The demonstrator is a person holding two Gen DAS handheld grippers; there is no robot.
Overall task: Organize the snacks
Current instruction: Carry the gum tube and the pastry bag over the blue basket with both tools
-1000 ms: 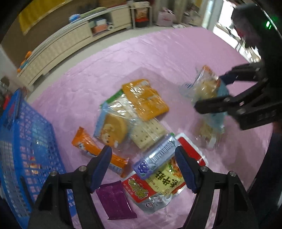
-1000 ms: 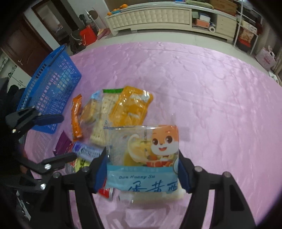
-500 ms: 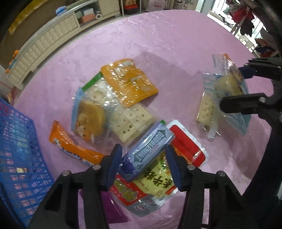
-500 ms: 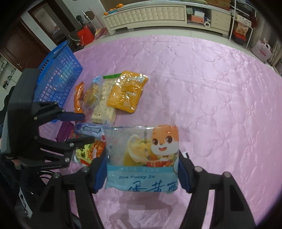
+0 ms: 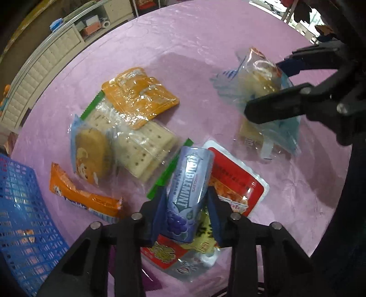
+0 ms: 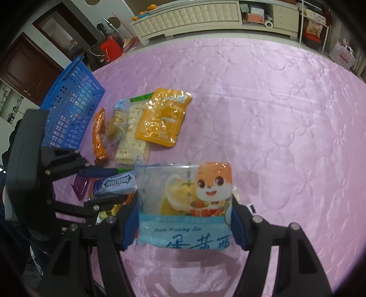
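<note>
My left gripper (image 5: 186,212) is shut on a purple Doublemint gum pack (image 5: 188,194), held just above a red and yellow snack pouch (image 5: 231,182). The gum pack also shows in the right wrist view (image 6: 114,184). My right gripper (image 6: 184,219) is shut on a blue egg-yolk pastry bag with a cartoon fox (image 6: 185,205), lifted over the pink tablecloth (image 6: 274,114); it also shows in the left wrist view (image 5: 263,91). An orange packet (image 5: 139,96), cracker pack (image 5: 141,141), cake pack (image 5: 91,153) and orange stick pack (image 5: 80,196) lie on the cloth.
A blue plastic basket (image 5: 20,217) stands at the left edge of the table, also in the right wrist view (image 6: 68,107). A purple packet (image 6: 80,185) lies near the left gripper. A white cabinet (image 6: 194,18) runs along the far wall.
My left gripper has come down and closed on the gum pack, lifting its end off the pouch. My right gripper still holds the pastry bag, raised slightly.
</note>
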